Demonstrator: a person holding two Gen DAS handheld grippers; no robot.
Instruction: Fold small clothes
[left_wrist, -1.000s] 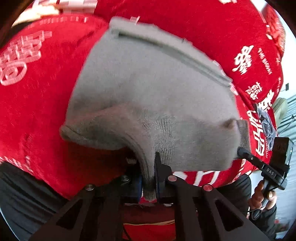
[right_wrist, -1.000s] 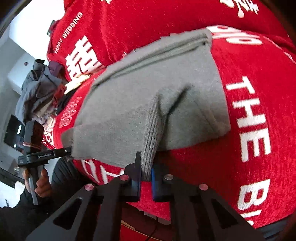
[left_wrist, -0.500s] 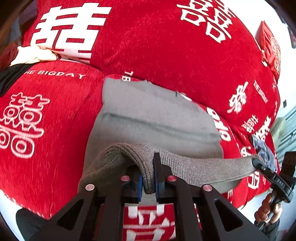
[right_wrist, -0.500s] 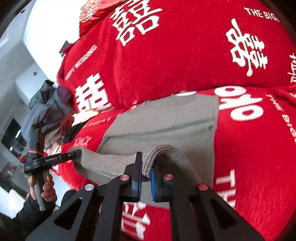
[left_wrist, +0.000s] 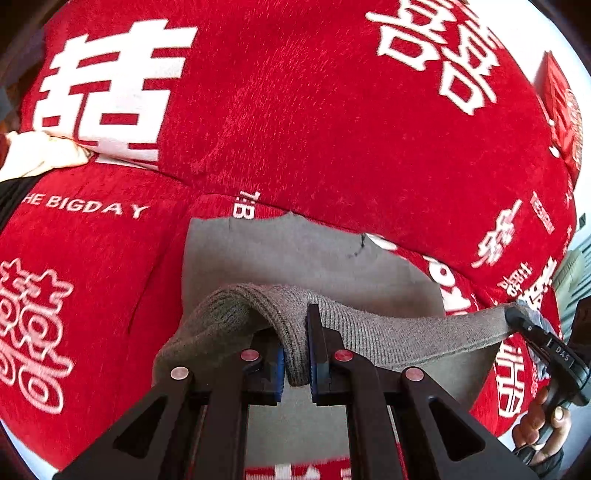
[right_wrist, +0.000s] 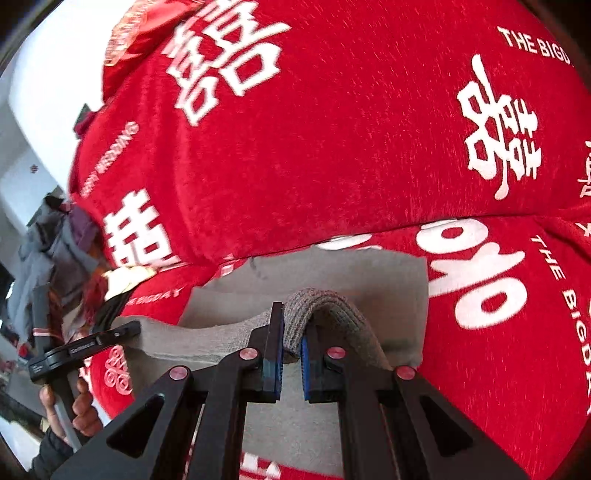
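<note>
Left gripper: jaws narrow, clamped on a bunched fold of the grey knit garment, ribbed hem pinched between the blue pads. Right gripper: same, jaws nearly together, ribbed edge of the garment pinched between them, fabric humping over the right finger.

Garment position, relative to the red sofa cover: lower part lies flat on the seat cushion, far edge just short of the crease where the seat meets the backrest. Near hem is lifted off the seat and stretched taut between the two grippers, hanging above the flat part.

In the left wrist view the right gripper is at the right end of the raised hem, person's hand on its handle. In the right wrist view the left gripper is at the left end of the hem, hand wrapped round the handle.

Cover has white characters and "THE BIGDAY" lettering. A white cloth sits on the seat at the sofa's left side. A heap of grey clothes lies past the sofa's left end.
</note>
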